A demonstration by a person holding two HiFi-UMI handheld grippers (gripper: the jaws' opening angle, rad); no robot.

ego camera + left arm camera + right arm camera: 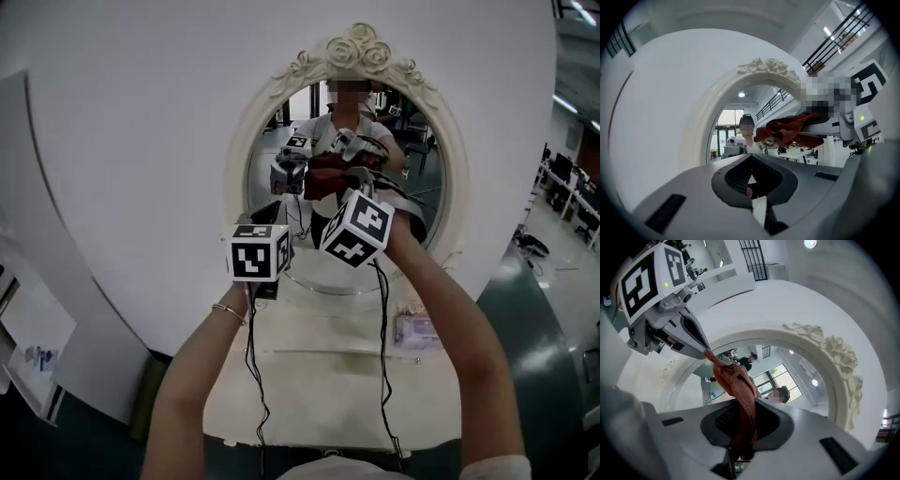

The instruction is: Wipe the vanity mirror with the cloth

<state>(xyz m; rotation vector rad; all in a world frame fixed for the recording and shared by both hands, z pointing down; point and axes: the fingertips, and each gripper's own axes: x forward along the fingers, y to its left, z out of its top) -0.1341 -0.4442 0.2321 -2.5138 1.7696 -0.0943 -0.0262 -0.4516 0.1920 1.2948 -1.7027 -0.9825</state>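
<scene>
The oval vanity mirror [417,192] in its ornate white frame [356,47] hangs on a white wall. In front of the glass my right gripper [354,180] is shut on a red cloth [323,176]. The right gripper view shows the cloth [740,385] rising out of the right gripper [745,427]. Its top end lines up with a fingertip of the left gripper [701,348]; I cannot tell whether they touch. My left gripper [278,210] is just left of the cloth and lower. In its own view the left gripper [752,182] is shut on nothing, with the cloth [787,131] up to its right.
Below the mirror is a white vanity top [328,375] with a small packet [417,330] on its right side. Black cables [382,356] hang from both grippers. Papers [33,356] lie at the far left. The glass reflects the person and both grippers.
</scene>
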